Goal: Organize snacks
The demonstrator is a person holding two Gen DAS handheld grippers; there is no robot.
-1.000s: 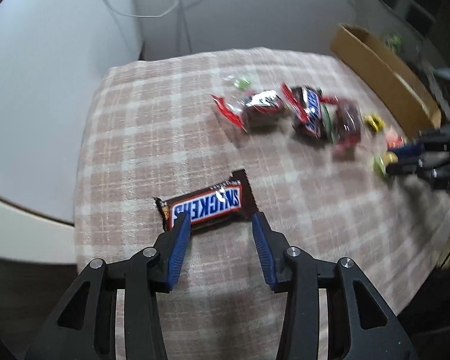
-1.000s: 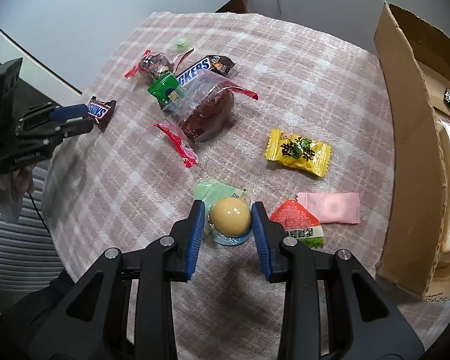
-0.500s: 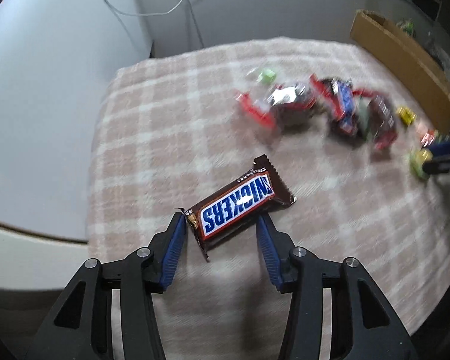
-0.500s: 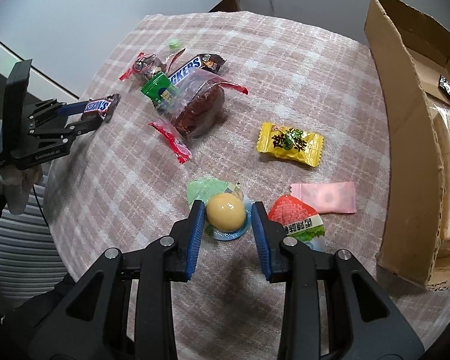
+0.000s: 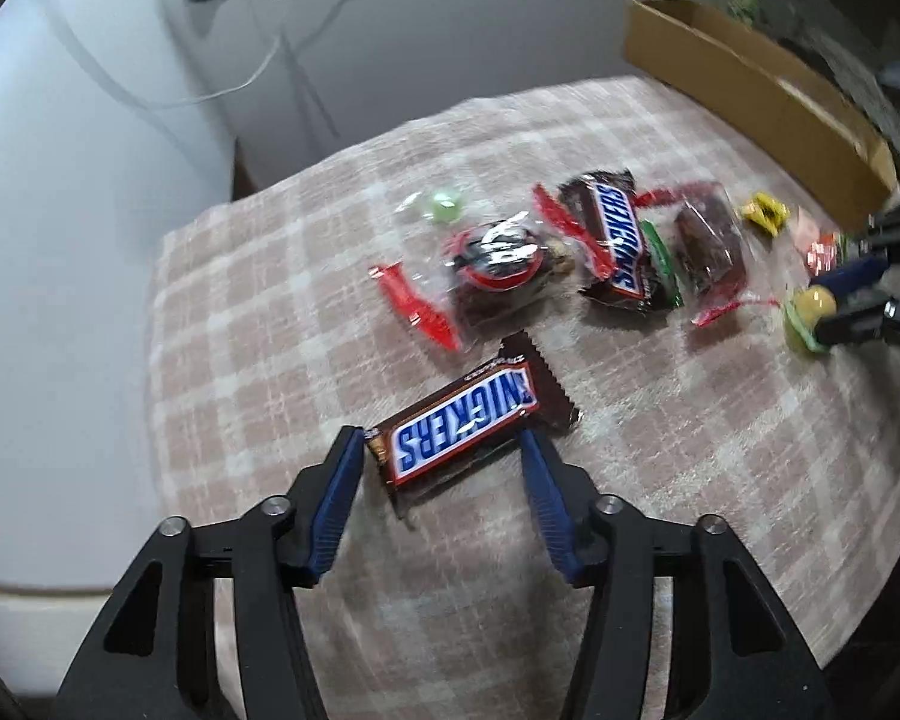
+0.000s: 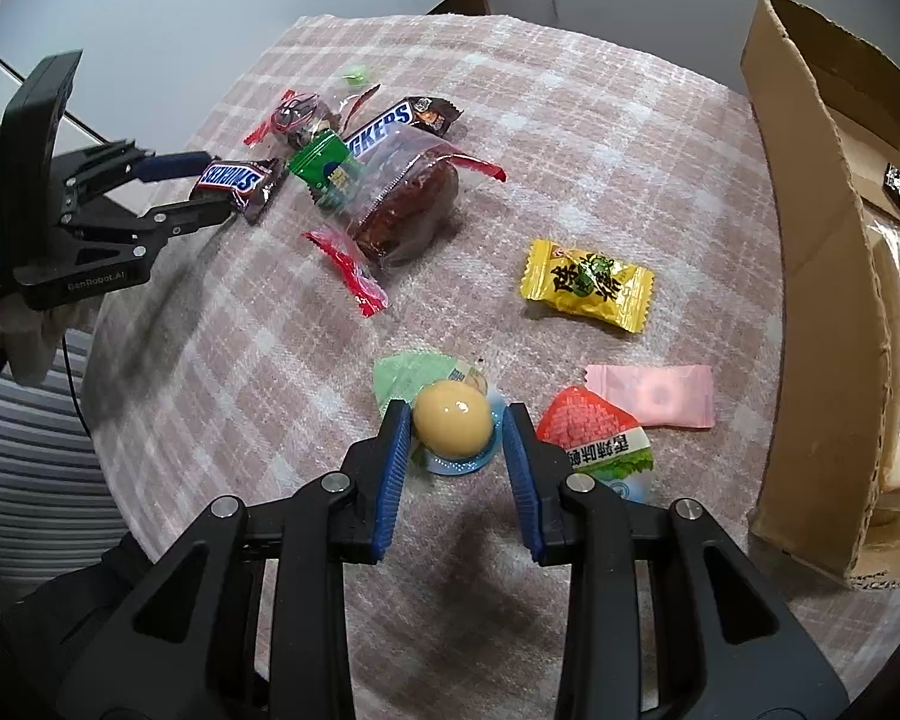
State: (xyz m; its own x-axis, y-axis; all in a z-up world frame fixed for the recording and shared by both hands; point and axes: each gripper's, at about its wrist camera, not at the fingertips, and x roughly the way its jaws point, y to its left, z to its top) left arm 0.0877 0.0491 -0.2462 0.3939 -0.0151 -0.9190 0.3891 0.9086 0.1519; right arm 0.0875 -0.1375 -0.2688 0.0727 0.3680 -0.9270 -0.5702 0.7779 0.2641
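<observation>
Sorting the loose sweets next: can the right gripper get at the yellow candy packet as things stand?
Probably not yet: the right gripper already straddles a round yellow jelly cup. The yellow candy packet itself lies uncovered ahead.

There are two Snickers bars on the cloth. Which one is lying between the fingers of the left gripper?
The separate Snickers bar, lying alone on the checked cloth between the open left gripper. The other Snickers bar lies farther off in the pile of wrapped snacks.

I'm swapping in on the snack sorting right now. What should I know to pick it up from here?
Left tongs: open, jaws just widened around a Snickers bar lying on the checked cloth beside the snack pile.
Right tongs: astride a yellow jelly cup; grip unclear.
Yellow candy, pink candy and red-green packet lie loose.
Cardboard box holds some packets.
Left: everything still on the cloth.
</observation>
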